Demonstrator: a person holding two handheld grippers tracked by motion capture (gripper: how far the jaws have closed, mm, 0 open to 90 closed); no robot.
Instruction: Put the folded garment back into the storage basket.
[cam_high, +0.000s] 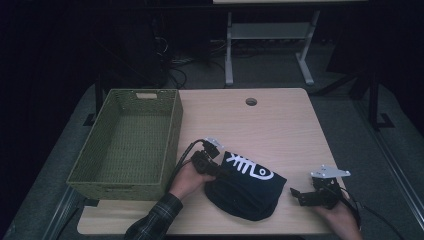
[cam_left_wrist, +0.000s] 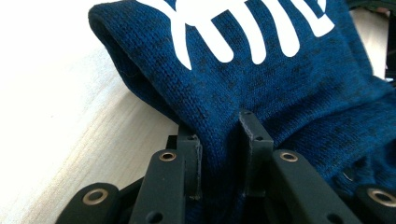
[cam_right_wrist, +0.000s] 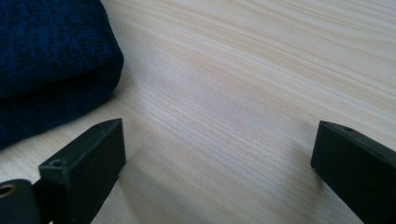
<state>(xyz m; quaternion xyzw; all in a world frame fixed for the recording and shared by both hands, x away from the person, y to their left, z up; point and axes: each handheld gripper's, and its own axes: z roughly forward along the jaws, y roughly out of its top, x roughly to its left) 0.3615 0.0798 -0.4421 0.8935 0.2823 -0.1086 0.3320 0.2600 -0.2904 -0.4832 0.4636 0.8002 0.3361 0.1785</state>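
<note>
Sweater (cam_left_wrist: 261, 70): dark blue knit, white fishbone print, folded on table (cam_high: 280, 125), fabric pinched between left jaws.
Left gripper (cam_left_wrist: 219, 140): clamped on sweater's near-left edge.
Right gripper (cam_right_wrist: 215, 149): jaws wide apart over bare wood, sweater just beside, apart.
Basket (cam_high: 125, 145): green, left of sweater.
</note>
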